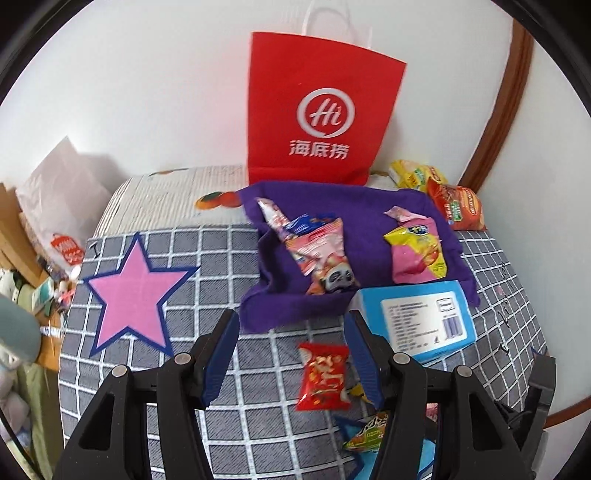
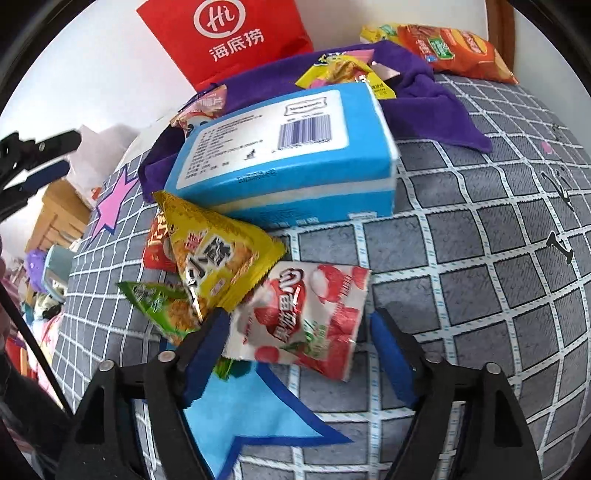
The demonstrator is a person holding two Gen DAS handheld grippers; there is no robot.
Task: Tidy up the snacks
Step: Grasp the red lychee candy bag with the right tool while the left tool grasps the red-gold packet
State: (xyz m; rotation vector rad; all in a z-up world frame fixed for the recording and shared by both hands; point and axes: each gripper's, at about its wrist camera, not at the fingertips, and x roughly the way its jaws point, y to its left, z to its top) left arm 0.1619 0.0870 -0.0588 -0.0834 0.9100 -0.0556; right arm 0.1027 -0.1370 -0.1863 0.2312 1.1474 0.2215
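Between the parted fingers of right gripper, lying loose on grey checked cloth: white-and-red lychee candy packet, crinkled, printed with red fruit and Chinese characters. Just beside, yellow triangular snack bag, then blue box with barcode label. Farther back, red paper bag marked "Hi". Left gripper agape, empty, above small red packet.

A grey checked cloth covers the surface. Around the blue box lie things — a purple towel behind it, a pink star far left, a red packet just in front.
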